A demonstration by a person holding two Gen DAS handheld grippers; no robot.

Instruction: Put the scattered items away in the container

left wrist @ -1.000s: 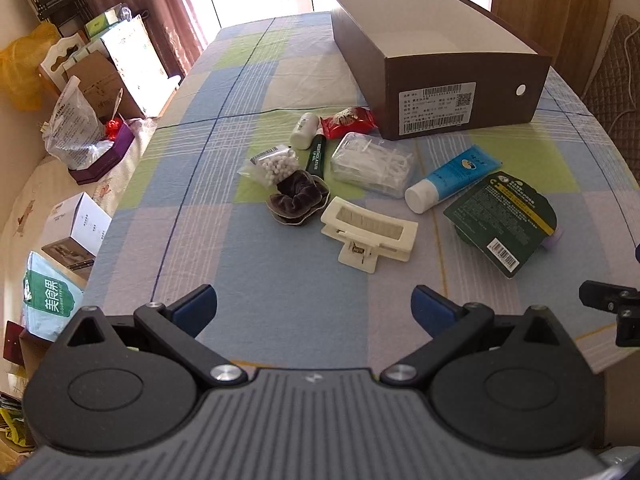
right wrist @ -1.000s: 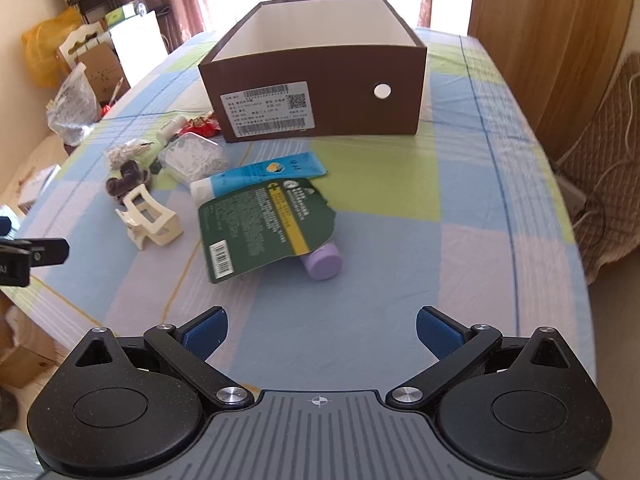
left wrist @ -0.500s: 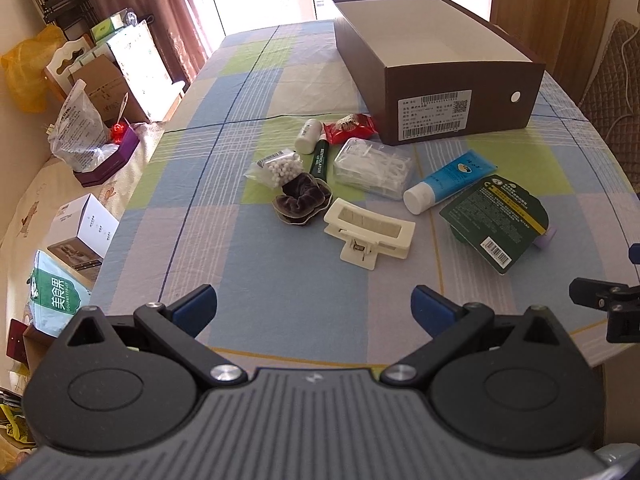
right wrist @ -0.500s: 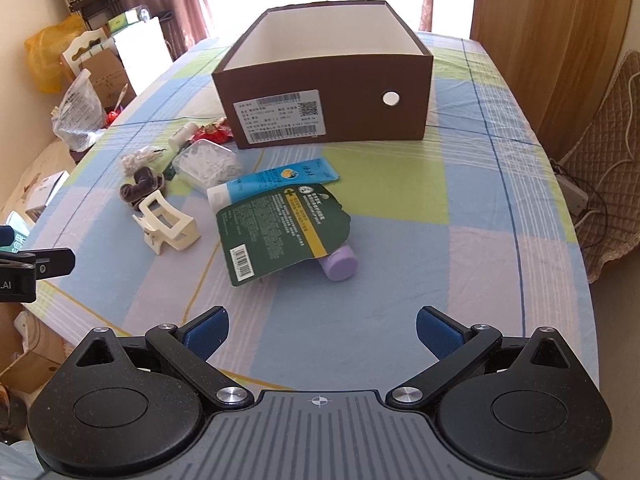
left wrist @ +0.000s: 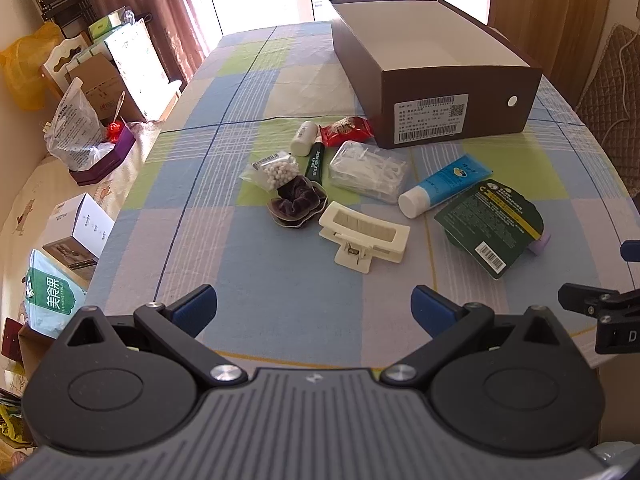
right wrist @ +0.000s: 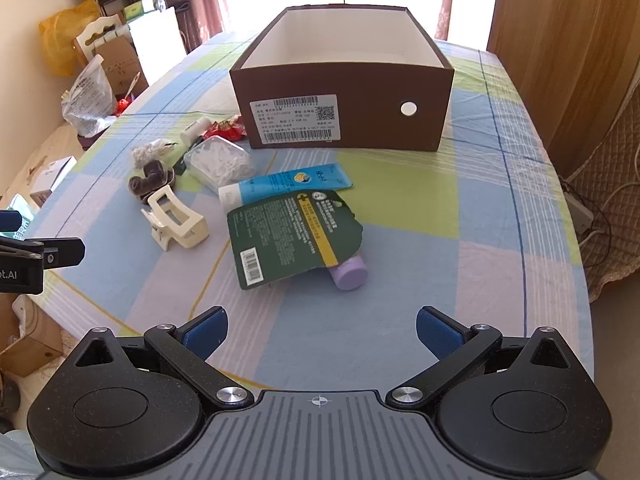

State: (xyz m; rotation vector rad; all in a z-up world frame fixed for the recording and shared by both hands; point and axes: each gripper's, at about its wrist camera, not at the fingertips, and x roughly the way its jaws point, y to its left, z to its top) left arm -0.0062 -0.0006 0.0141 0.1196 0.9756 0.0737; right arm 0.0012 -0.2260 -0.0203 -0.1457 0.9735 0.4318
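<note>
My left gripper point(left wrist: 314, 306) hangs above the near table edge, jaws spread wide, holding nothing; my right gripper point(right wrist: 320, 330) likewise, jaws wide apart, nothing between them. The brown box point(right wrist: 344, 120) stands open-topped at the far end of the checked tablecloth point(left wrist: 280, 292); I see nothing inside it. Scattered just before it: cream hair claw point(left wrist: 365, 239), dark scrunchie point(left wrist: 297, 203), blue tube point(right wrist: 284, 187), green pouch point(right wrist: 294, 236) lying over a lilac bottle point(right wrist: 349, 273), clear case of floss picks point(left wrist: 369, 171), red packet point(left wrist: 346, 129).
</note>
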